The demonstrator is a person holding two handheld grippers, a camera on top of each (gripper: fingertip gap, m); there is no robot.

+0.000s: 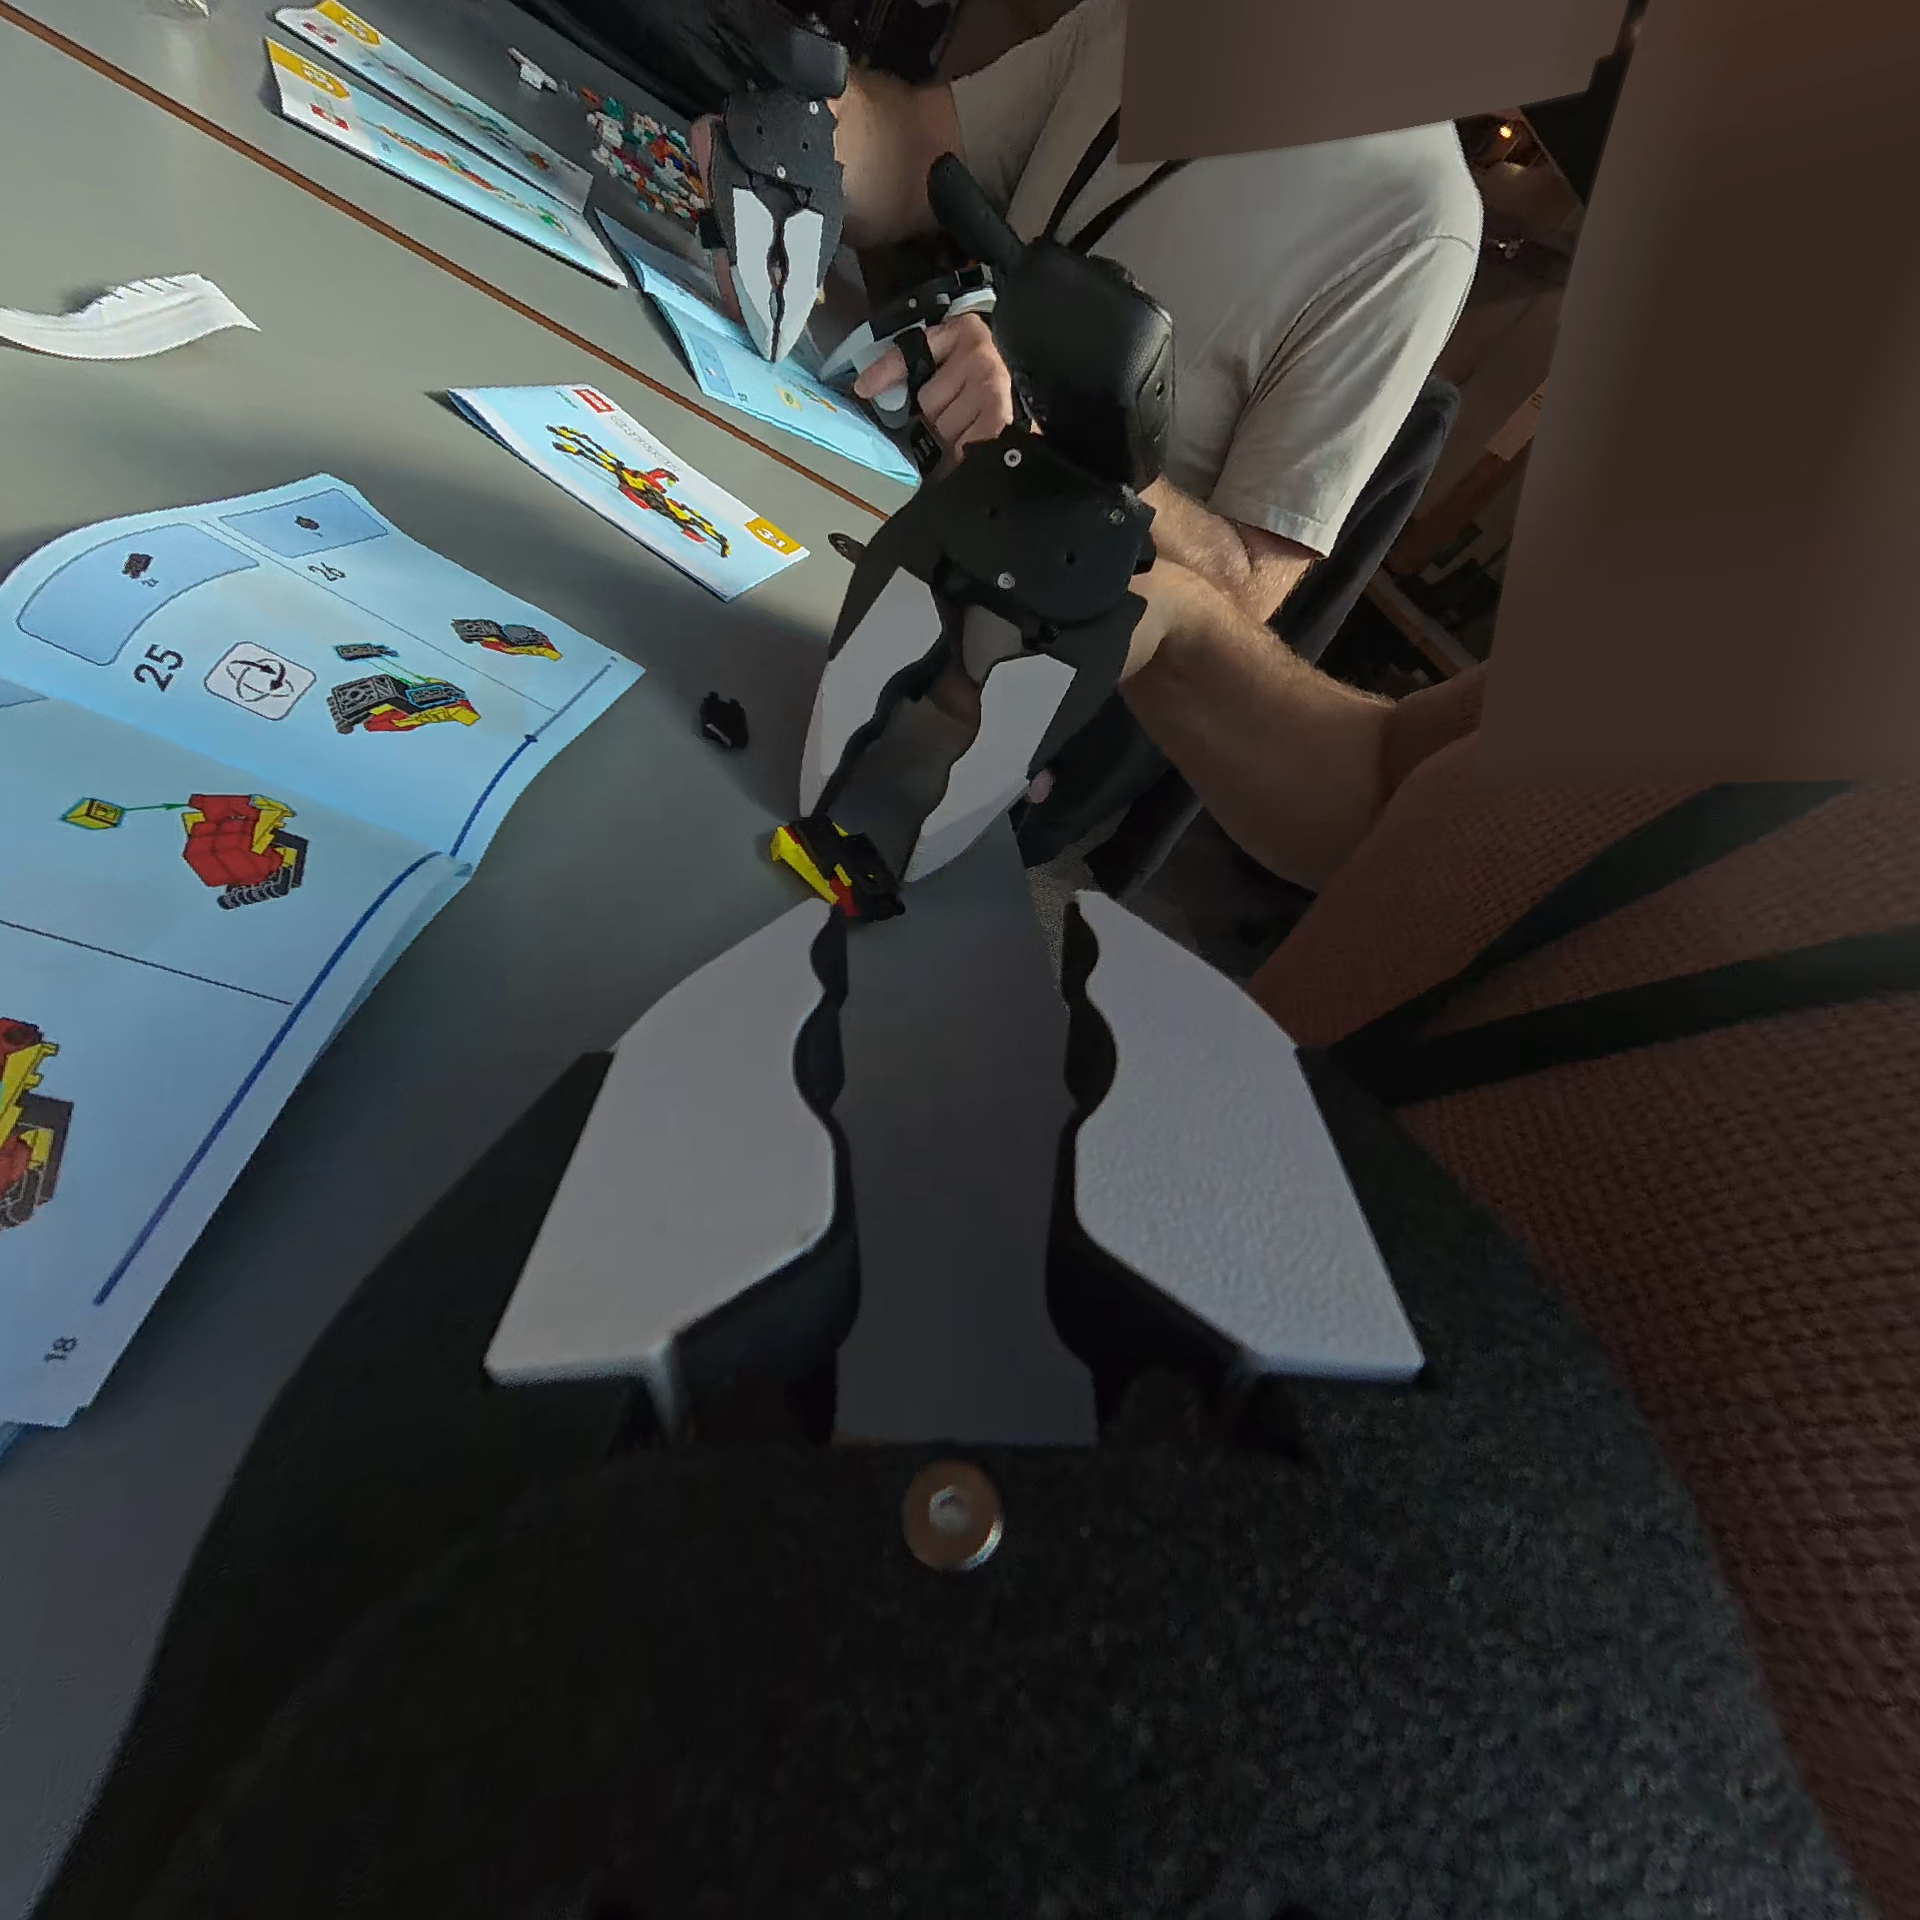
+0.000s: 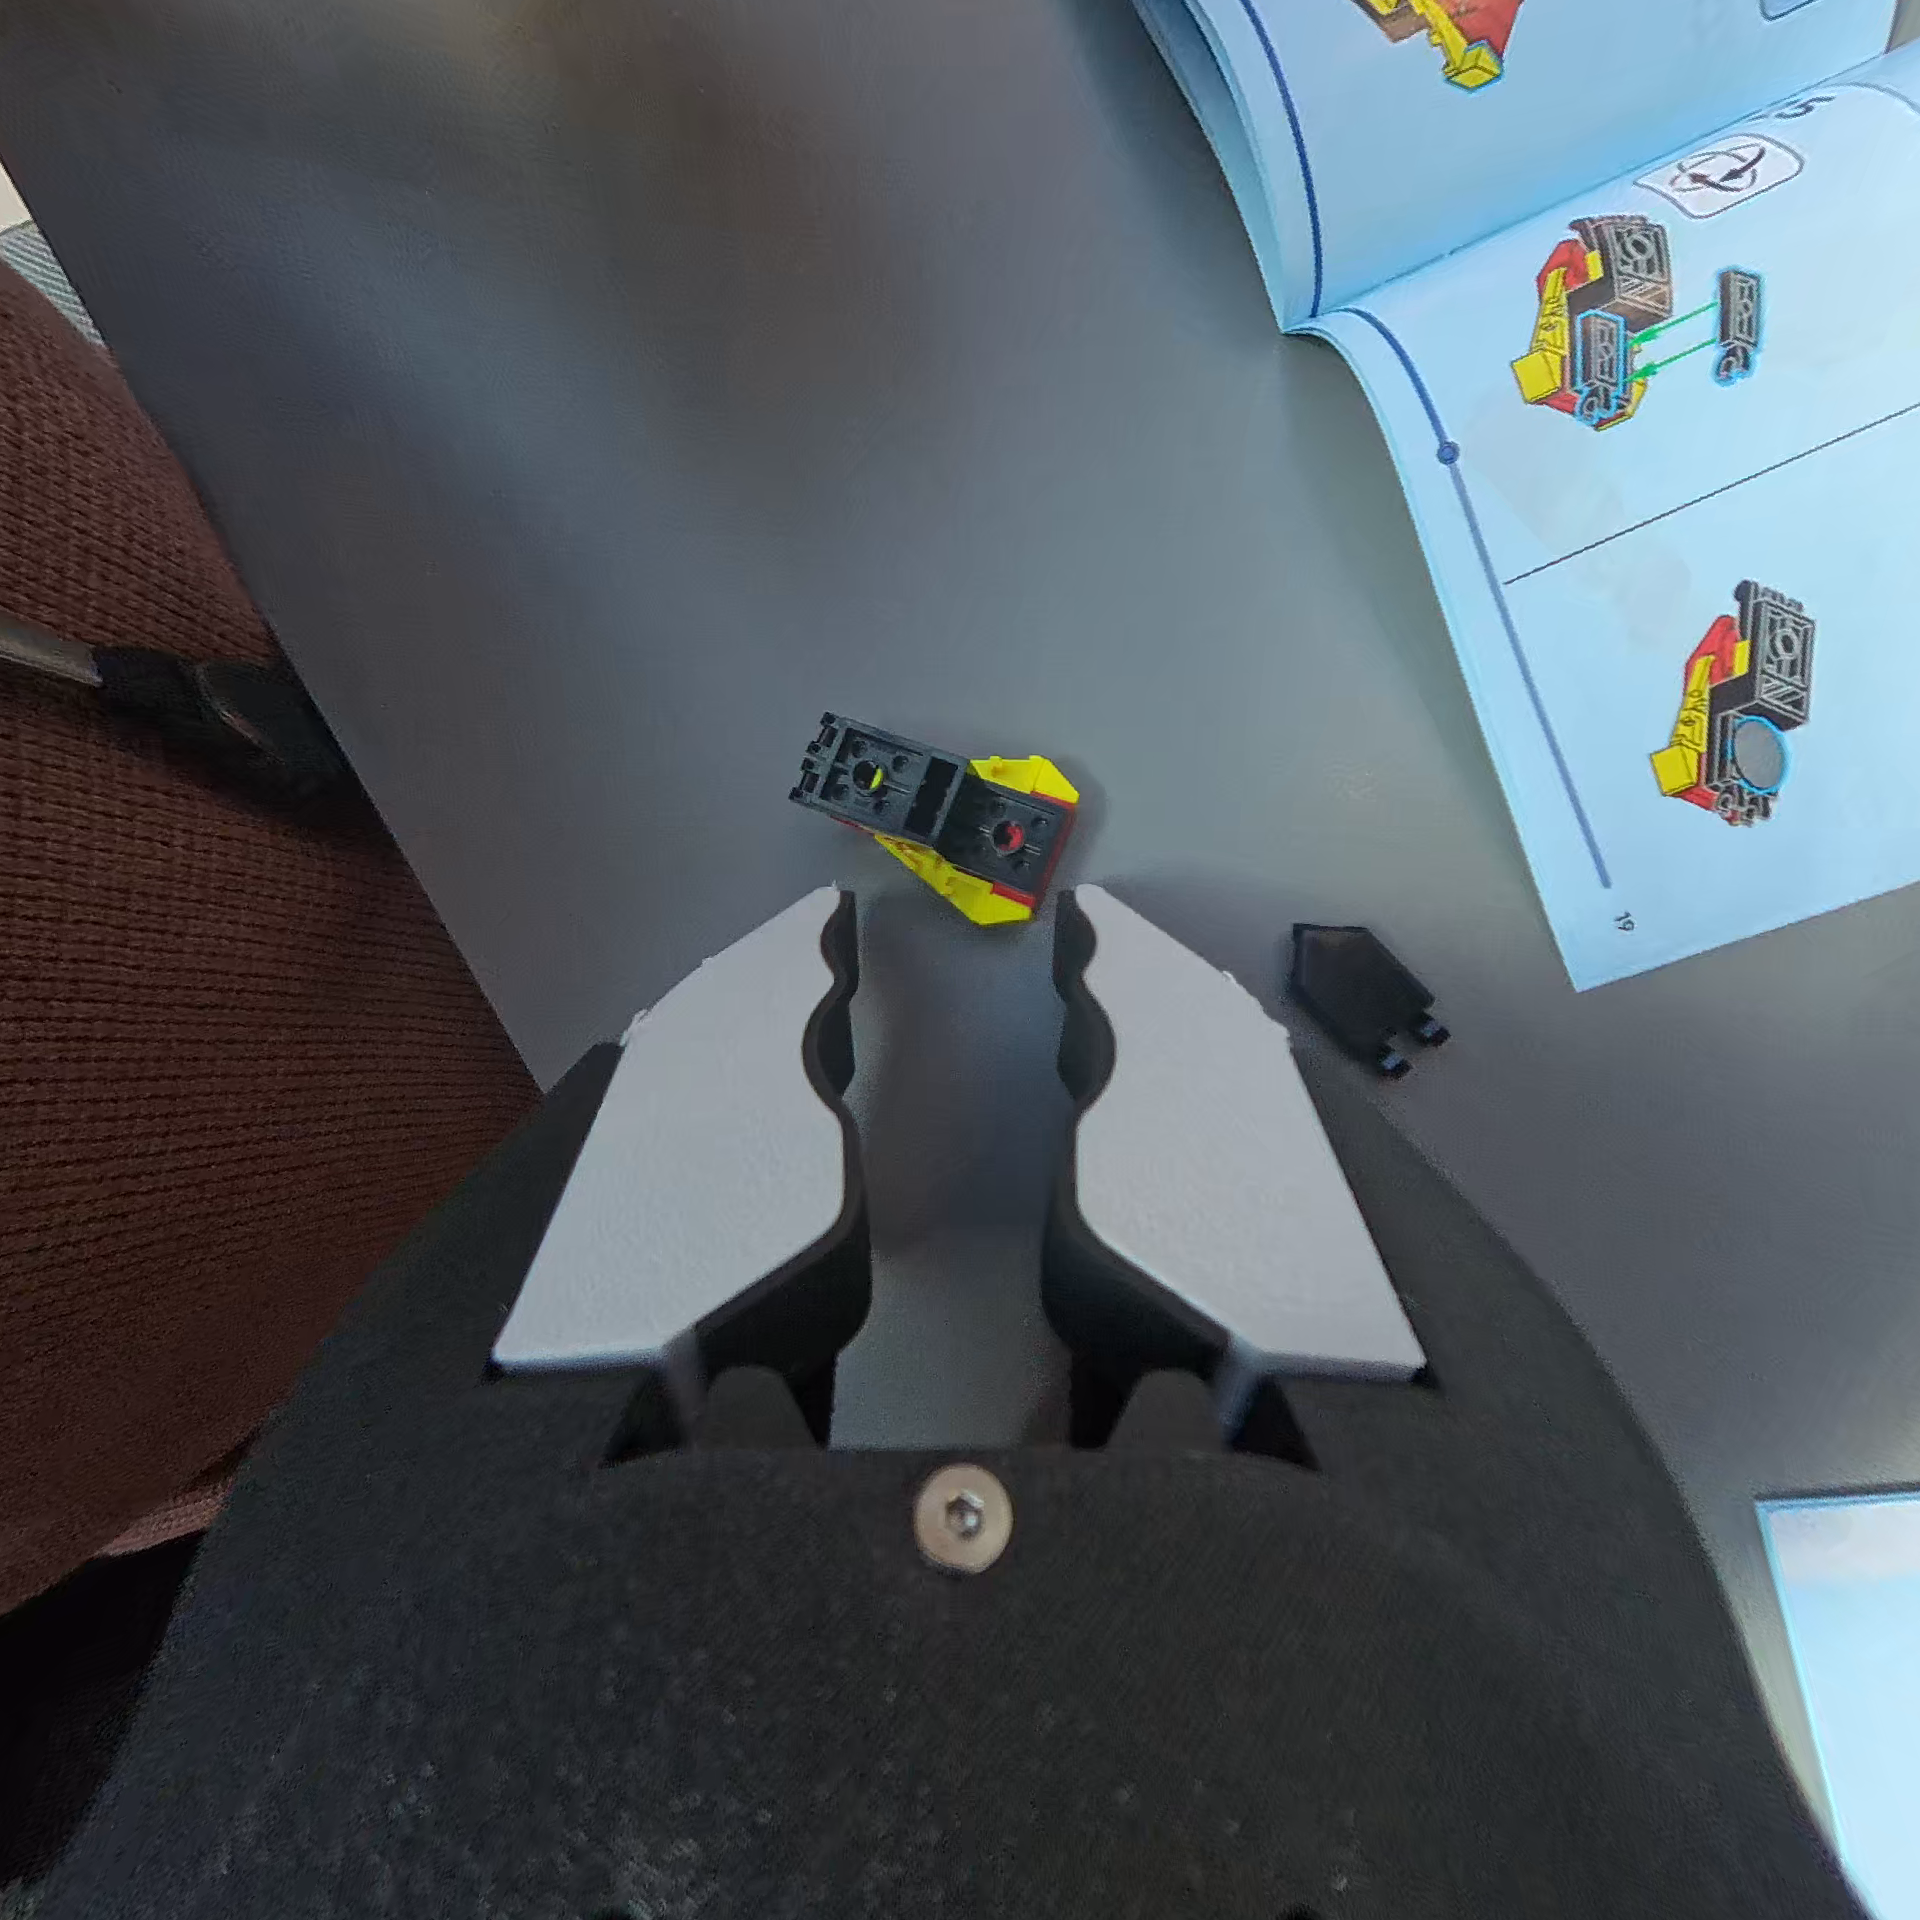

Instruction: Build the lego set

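On the grey table [image 2: 623, 416], near its edge, lies the small lego build [image 2: 935, 821], a block of black bricks with yellow and red pieces fixed to one side. From the right wrist view its black faces point up, showing round holes, one with yellow and one with red behind it; a yellow sloped piece sticks out toward the camera. It rests loose on the table, held by nothing.

The right tool [image 2: 956, 904] hovers just short of the build with its fingers apart and nothing between them; the build's yellow corner sits just beyond the gap at the tips. The left tool [image 1: 951, 914] also has its fingers apart and empty, and in the left wrist view the build [image 1: 836, 868] lies just past its left fingertip. In that same view the right tool [image 1: 883, 862] comes down from the opposite side, its tips close to the build.

A small black piece [image 2: 1361, 997] lies alone on the table just to the right of the right tool's tip. An open instruction booklet [image 2: 1662, 520] lies flat farther off, its light-blue pages showing drawings of the build. Another booklet [image 1: 634, 488] lies closed beyond it, and more booklets [image 1: 436, 135] and a pile of loose bricks [image 1: 644, 156] sit at the far side of the table. No boxes, trays or other containers can be seen.
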